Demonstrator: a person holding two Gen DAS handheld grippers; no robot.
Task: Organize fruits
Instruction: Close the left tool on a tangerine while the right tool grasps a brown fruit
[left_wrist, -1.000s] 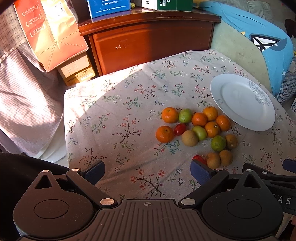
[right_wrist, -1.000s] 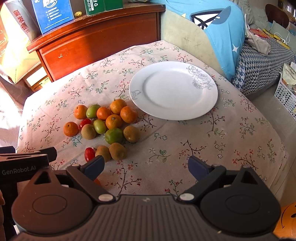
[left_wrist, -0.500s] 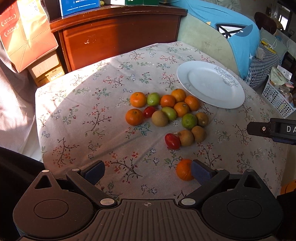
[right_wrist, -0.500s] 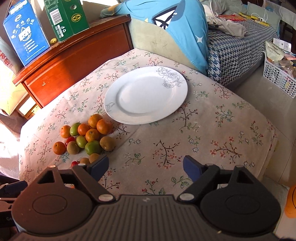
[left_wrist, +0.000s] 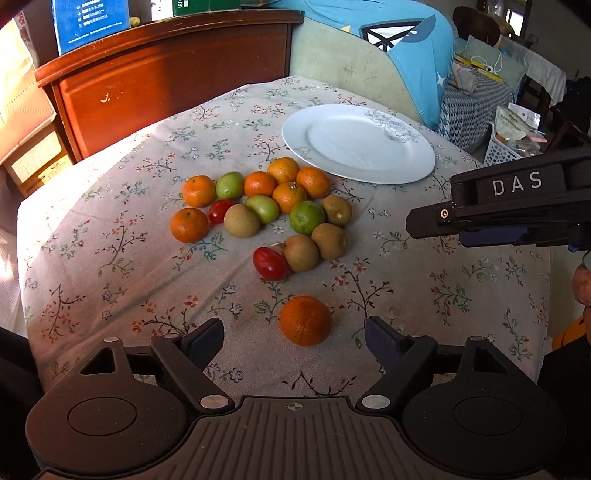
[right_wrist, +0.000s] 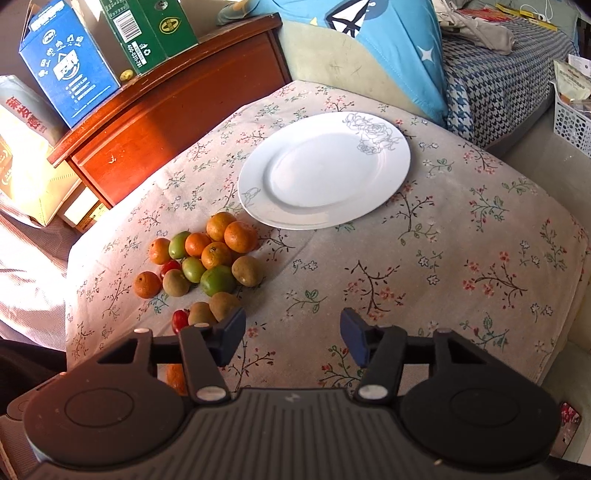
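Sunlit floral tablecloth (left_wrist: 110, 236) covers a table beside a wooden cabinet (left_wrist: 166, 74), where a white plate (left_wrist: 358, 147) lies bare next to a cluster of oranges, green fruits, kiwis and red tomatoes (left_wrist: 266, 210). One lone orange (left_wrist: 305, 320) sits between the closing jaws of the left gripper (left_wrist: 294, 338), untouched. Right gripper (right_wrist: 292, 338), also closing, holds nothing over bare cloth.

— What stands behind the tabletop (right_wrist: 461, 236) with its flowered cloth?
— A reddish wooden cabinet (right_wrist: 162, 122), with a blue box (right_wrist: 70, 62) and a green box (right_wrist: 155, 29) on top.
— And to the right?
— A bed with a houndstooth cover (right_wrist: 495, 81), a blue cushion (right_wrist: 391, 40) against it, and a white basket (right_wrist: 572, 118). Sunlight falls strongly from the left.
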